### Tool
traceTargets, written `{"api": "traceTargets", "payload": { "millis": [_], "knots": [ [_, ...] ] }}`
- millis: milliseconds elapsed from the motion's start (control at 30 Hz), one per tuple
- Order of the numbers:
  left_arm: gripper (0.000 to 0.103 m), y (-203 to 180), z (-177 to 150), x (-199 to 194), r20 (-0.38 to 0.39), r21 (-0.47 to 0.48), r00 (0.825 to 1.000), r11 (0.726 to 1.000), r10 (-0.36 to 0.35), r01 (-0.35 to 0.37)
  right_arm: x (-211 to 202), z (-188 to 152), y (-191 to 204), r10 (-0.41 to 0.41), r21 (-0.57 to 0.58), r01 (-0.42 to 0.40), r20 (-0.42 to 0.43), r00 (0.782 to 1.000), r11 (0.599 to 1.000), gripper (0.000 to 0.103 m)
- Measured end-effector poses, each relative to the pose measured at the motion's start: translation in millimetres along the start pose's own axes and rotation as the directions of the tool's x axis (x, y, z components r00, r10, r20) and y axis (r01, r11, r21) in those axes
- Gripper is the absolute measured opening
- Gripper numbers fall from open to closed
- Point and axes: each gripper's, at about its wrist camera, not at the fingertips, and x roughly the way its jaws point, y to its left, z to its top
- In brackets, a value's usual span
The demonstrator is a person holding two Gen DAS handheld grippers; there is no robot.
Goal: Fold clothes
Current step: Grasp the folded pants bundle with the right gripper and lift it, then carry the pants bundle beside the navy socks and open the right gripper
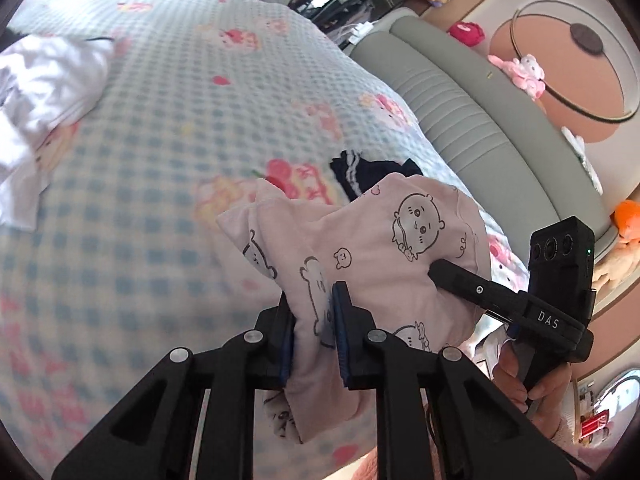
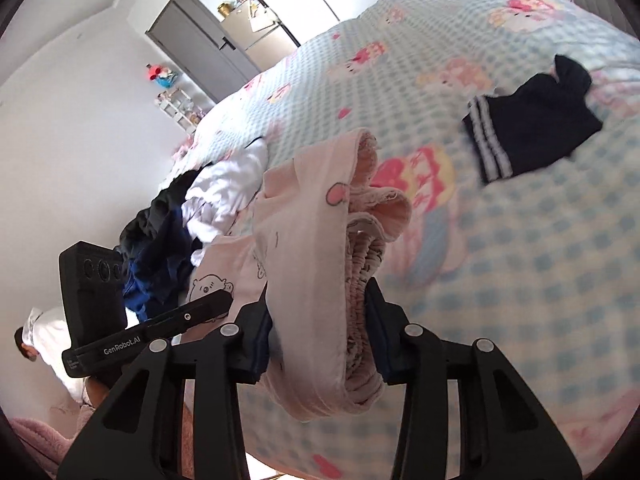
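Observation:
A pale pink garment (image 1: 360, 256) printed with cartoon bears hangs above the checked bedspread (image 1: 168, 128), held by both grippers. My left gripper (image 1: 314, 320) is shut on one bunched part of it. My right gripper (image 2: 318, 320) is shut on its gathered elastic edge (image 2: 360, 280); that gripper also shows at the right of the left wrist view (image 1: 440, 270), with a hand on its handle. The left gripper's finger (image 2: 208, 304) and camera block appear at the left of the right wrist view. A folded dark navy garment with white stripes (image 2: 536, 136) lies on the bed beyond.
A pile of white and dark blue clothes (image 2: 192, 208) lies at the bed's far side; white cloth (image 1: 44, 92) shows at left in the left wrist view. A grey padded headboard (image 1: 480, 120) with plush toys (image 1: 520, 72) borders the bed. A grey door (image 2: 200, 40) is in the white wall.

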Motion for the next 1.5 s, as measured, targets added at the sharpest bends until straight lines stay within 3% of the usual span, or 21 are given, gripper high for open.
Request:
{"api": "traceTargets", "payload": {
  "millis": [200, 333, 433, 500, 533, 567, 600, 633, 667, 700, 800, 867, 900, 1000, 1167, 1267, 1500],
  "knots": [
    [0.017, -62.0, 59.7, 89.5, 0.000, 0.063, 1.000, 0.998, -0.027, 0.026, -18.8, 74.2, -67.2, -0.127, 0.008, 0.126, 0.050, 0.991, 0.992, 0.041],
    [0.017, -91.3, 100.7, 154.3, 0.007, 0.074, 1.000, 0.997, 0.018, -0.018, -19.2, 127.2, -115.2, -0.197, 0.006, 0.197, 0.075, 0.977, 0.980, 0.041],
    [0.019, -89.9, 125.5, 199.7, -0.010, 0.053, 1.000, 0.998, 0.024, -0.024, -19.4, 166.9, -151.2, -0.250, 0.007, 0.250, 0.094, 0.964, 0.968, 0.046],
    [0.030, -76.3, 129.1, 237.1, -0.081, 0.022, 0.995, 0.998, 0.065, -0.064, 0.1, 177.1, -180.2, -0.341, 0.037, 0.339, 0.079, 0.937, 0.940, 0.057],
    [0.044, -67.0, 127.9, 257.7, -0.136, 0.009, 0.986, 0.995, 0.097, -0.097, 11.0, 176.9, -196.5, -0.407, 0.065, 0.404, 0.043, 0.913, 0.913, 0.058],
    [0.048, -57.9, 126.4, 277.6, -0.191, -0.001, 0.973, 0.992, 0.127, -0.129, 21.9, 176.4, -212.9, -0.470, 0.090, 0.468, 0.003, 0.882, 0.879, 0.058],
    [0.048, -50.6, 123.1, 288.2, -0.229, -0.003, 0.963, 0.989, 0.141, -0.146, 29.5, 174.2, -226.2, -0.475, 0.115, 0.475, -0.034, 0.879, 0.872, 0.059],
    [0.049, -43.8, 120.0, 297.8, -0.264, -0.005, 0.952, 0.987, 0.154, -0.160, 28.4, 172.8, -231.9, -0.436, 0.143, 0.435, -0.027, 0.899, 0.889, 0.059],
    [0.048, -44.2, 119.4, 293.9, -0.241, 0.001, 0.959, 0.988, 0.148, -0.152, 27.0, 171.5, -237.4, -0.395, 0.170, 0.392, -0.017, 0.919, 0.904, 0.058],
    [0.048, -47.3, 118.2, 295.1, -0.235, 0.014, 0.961, 0.989, 0.149, -0.150, 19.9, 172.2, -232.7, -0.408, 0.160, 0.401, 0.015, 0.913, 0.902, 0.058],
    [0.046, -56.7, 114.4, 298.6, -0.215, 0.051, 0.965, 0.989, 0.150, -0.142, -11.0, 173.8, -210.8, -0.458, 0.131, 0.441, 0.165, 0.873, 0.888, 0.058],
    [0.046, -62.9, 111.9, 301.0, -0.203, 0.075, 0.968, 0.988, 0.150, -0.137, -31.1, 173.2, -198.2, -0.472, 0.132, 0.453, 0.266, 0.841, 0.882, 0.045],
    [0.046, -66.0, 110.7, 302.1, -0.196, 0.088, 0.969, 0.987, 0.150, -0.135, -31.6, 174.8, -194.8, -0.464, 0.113, 0.451, 0.269, 0.844, 0.886, 0.042],
    [0.046, -75.4, 106.9, 305.7, -0.177, 0.125, 0.973, 0.984, 0.149, -0.128, -7.0, 171.1, -187.2, -0.441, 0.002, 0.448, 0.182, 0.879, 0.894, 0.033],
    [0.046, -90.9, 100.6, 311.6, -0.145, 0.186, 0.978, 0.975, 0.147, -0.119, 42.4, 141.2, -202.7, -0.510, -0.079, 0.511, 0.041, 0.859, 0.856, 0.032],
    [0.047, -92.9, 102.9, 301.8, -0.126, 0.197, 0.981, 0.973, 0.150, -0.124, 59.8, 129.9, -223.7, -0.513, -0.077, 0.511, -0.005, 0.858, 0.856, 0.040],
    [0.047, -89.9, 114.7, 265.1, -0.082, 0.192, 0.983, 0.971, 0.163, -0.145, 39.3, 128.8, -200.6, -0.525, -0.043, 0.525, 0.026, 0.851, 0.850, 0.041]
  ]
}}
